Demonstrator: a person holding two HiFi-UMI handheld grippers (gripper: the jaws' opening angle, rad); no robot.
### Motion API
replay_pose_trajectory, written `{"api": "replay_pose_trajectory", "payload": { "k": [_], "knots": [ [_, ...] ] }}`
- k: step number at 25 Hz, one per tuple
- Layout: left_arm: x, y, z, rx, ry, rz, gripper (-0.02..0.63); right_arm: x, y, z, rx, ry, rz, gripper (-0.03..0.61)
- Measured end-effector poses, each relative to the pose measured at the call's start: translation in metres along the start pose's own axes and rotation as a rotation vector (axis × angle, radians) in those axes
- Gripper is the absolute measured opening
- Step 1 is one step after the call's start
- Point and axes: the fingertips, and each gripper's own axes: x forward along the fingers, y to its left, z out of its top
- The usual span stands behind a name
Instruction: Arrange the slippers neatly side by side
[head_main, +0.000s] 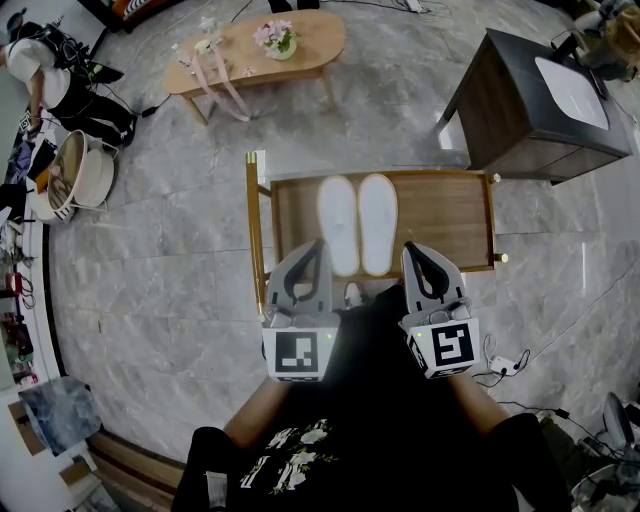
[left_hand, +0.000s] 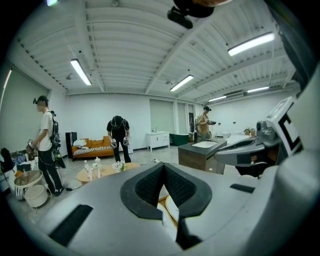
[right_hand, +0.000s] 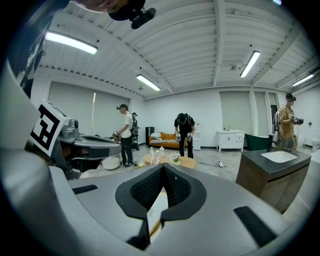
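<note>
Slippers (head_main: 340, 225) are seen laid parallel and just beside each other on the wooden surface (head_main: 450, 210), so the pairing is judged done, which is why the left tongs (head_main: 318, 246) and right tongs (head_main: 412, 250) are held shut and empty near its front edge.

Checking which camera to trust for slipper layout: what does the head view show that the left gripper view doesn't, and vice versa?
Only the head view: both white slippers whole, lying side by side on the low wooden table. Only the left gripper view: the orange sofa and ceiling lights. Both: the oval coffee table, the dark cabinet and the right hand-held gripper.
</note>
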Motion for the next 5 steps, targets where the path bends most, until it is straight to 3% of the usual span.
{"api": "replay_pose_trajectory", "payload": {
  "k": [5],
  "knots": [
    [-0.0004, -0.0026, 0.0001, 0.0, -0.009, 0.001, 0.003, -0.0014, 0.0002, -0.0015, -0.003, 0.0, 0.007, -0.003]
  ]
}}
